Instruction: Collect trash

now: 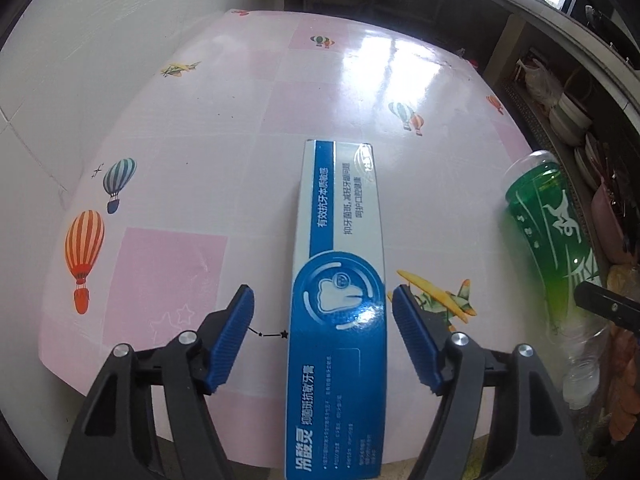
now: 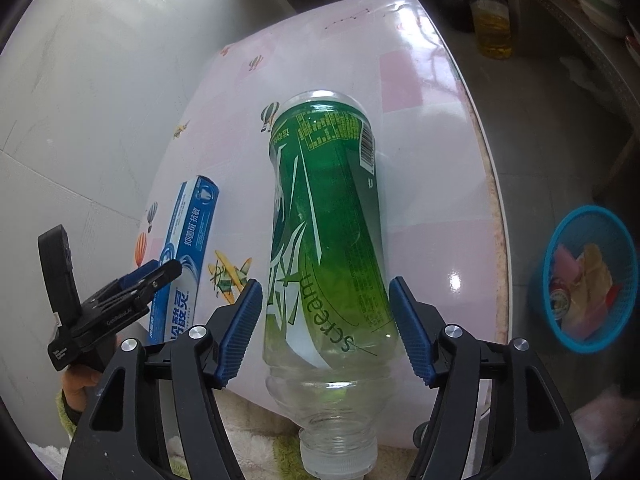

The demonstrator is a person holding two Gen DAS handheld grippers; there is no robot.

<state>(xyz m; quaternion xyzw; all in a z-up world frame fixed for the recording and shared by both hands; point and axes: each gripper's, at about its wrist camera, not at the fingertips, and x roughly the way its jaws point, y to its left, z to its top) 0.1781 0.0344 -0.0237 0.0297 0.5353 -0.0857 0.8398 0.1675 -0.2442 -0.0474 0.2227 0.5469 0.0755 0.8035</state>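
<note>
A blue and white toothpaste box [image 1: 340, 248] lies on the pink table [image 1: 224, 128], its near end sticking out over the front edge. My left gripper [image 1: 323, 292] is open and straddles the box, with a wide gap on the left and a narrow one on the right. A green-labelled clear plastic bottle [image 2: 324, 220] lies on its side, its capless neck hanging over the near table edge. My right gripper [image 2: 326, 282] is open around the bottle's lower body, both pads just off it. The right wrist view also shows the box [image 2: 188, 236] and the left gripper [image 2: 148, 276].
On the floor to the right of the table [image 2: 432, 128] stands a blue basket [image 2: 540, 292] holding wrappers. A bottle of yellow oil [image 2: 490, 20] stands on the floor further back. A white wall runs along the table's left side. Shelves with stacked dishes [image 1: 568, 116] are on the right.
</note>
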